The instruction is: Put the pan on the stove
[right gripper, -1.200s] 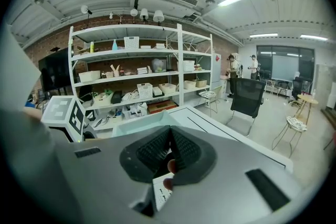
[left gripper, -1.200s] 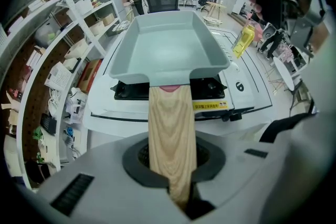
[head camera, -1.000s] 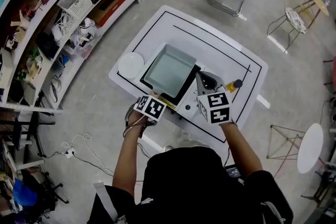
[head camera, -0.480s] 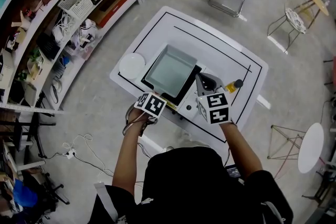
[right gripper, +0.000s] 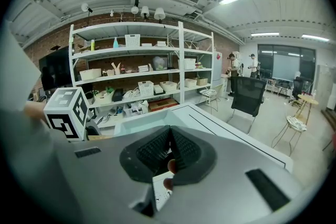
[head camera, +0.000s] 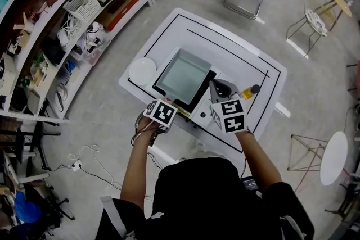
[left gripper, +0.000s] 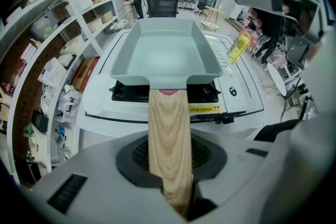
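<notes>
on the stove [left gripper: 207, 93], the pan [left gripper: 168, 52] points its wooden handle [left gripper: 168, 134] lengthwise between the just-opening, slackened jaws of the left gripper [left gripper: 169, 161] (right gripper [right gripper: 169, 157] closed).

You wear a black, short-sleeved top [head camera: 194, 194]. Your left gripper [left gripper: 169, 161] and right gripper [right gripper: 169, 145] have grey shells, and each carries 1 white cube [head camera: 230, 115] printed with black square markers.
</notes>
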